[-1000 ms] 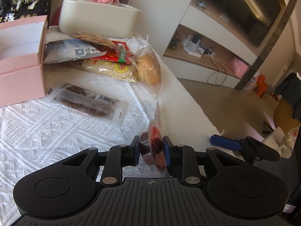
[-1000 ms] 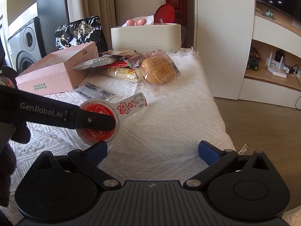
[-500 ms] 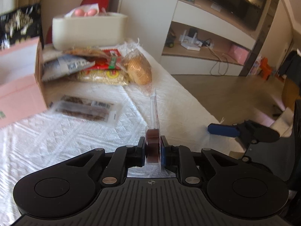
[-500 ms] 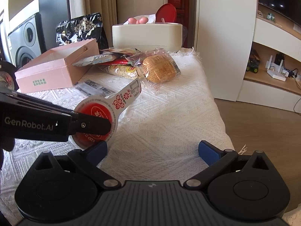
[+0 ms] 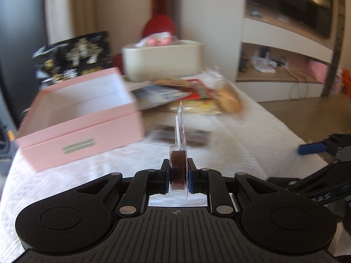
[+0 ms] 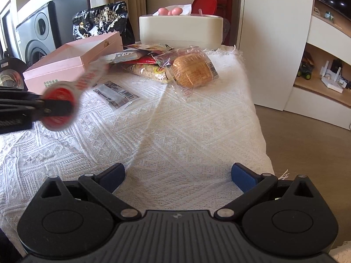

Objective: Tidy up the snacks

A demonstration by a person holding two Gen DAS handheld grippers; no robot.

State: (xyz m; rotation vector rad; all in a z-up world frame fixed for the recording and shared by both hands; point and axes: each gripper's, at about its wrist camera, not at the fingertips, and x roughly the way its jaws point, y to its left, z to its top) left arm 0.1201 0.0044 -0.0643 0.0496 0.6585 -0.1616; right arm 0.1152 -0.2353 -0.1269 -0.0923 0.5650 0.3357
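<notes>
Jelly cup [image 5: 178, 171], clamped edge-on in your left tongs [image 5: 178, 176]: carry level over the pink box [image 5: 83, 114], release low; right tongs [image 6: 177, 175] apart, idle

Room setting: white wall cabinet [image 6: 276, 32] stood behind the cloth-covered table [image 6: 197, 131]; wooden floor [image 6: 307, 164] and shelving [image 6: 324, 83] lay right of it.
</notes>
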